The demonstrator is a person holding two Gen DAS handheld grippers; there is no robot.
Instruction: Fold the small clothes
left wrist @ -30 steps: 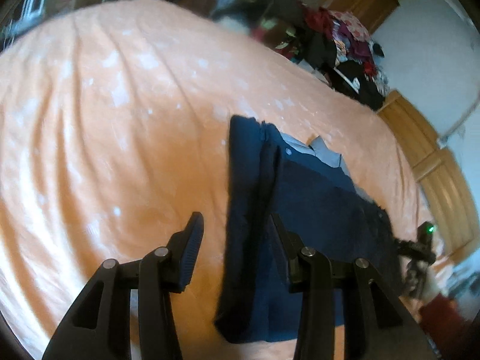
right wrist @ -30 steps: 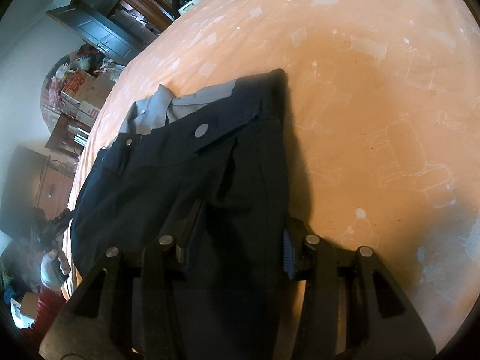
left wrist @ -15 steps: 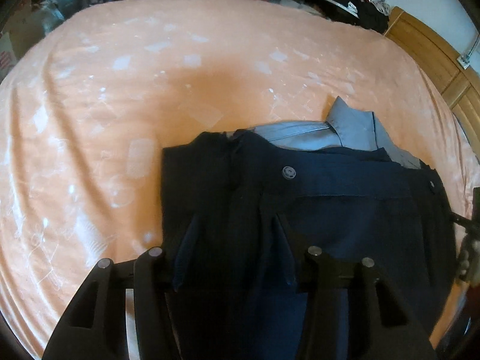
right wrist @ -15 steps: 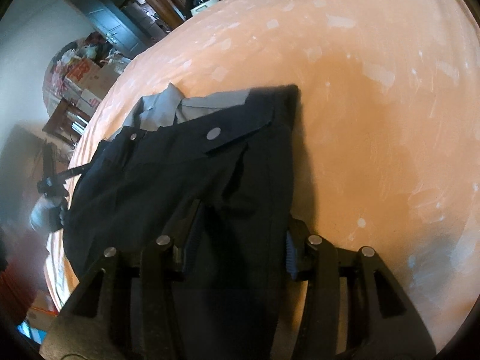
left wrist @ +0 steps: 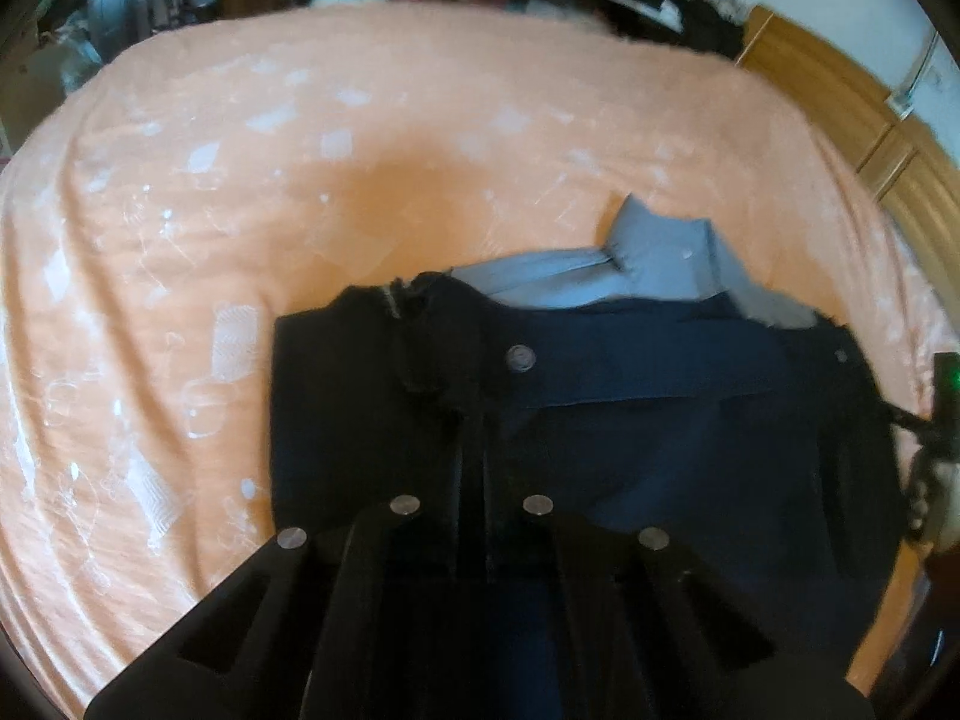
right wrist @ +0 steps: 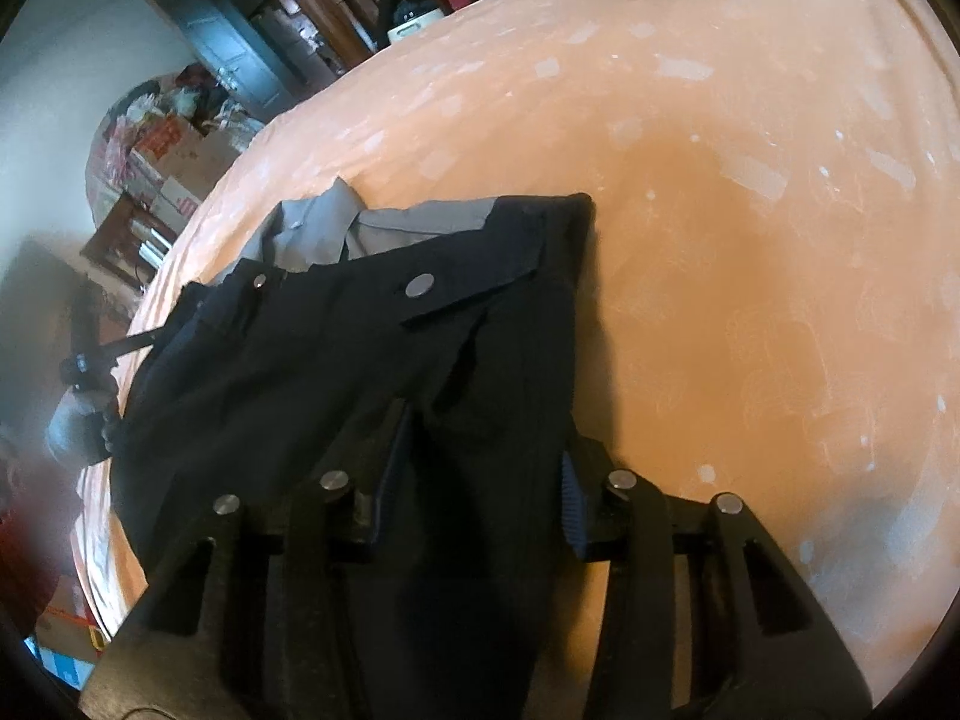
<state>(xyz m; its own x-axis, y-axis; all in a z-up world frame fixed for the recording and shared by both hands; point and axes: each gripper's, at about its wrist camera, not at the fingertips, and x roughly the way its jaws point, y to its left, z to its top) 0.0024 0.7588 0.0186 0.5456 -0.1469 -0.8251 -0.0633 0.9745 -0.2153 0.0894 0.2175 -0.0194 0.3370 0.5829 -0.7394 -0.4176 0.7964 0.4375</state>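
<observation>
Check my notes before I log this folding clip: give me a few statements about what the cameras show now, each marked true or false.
1. The left gripper is shut on the dark garment. True.
2. The right gripper is shut tight. False: its fingers stand apart, with the garment's fabric between them.
3. A grey-blue shirt shows from under the dark garment's far edge. True.
4. The garment lies on a green bedsheet. False: the bedsheet is orange with pale prints.
5. A round metal button shows on the dark garment. True.
</observation>
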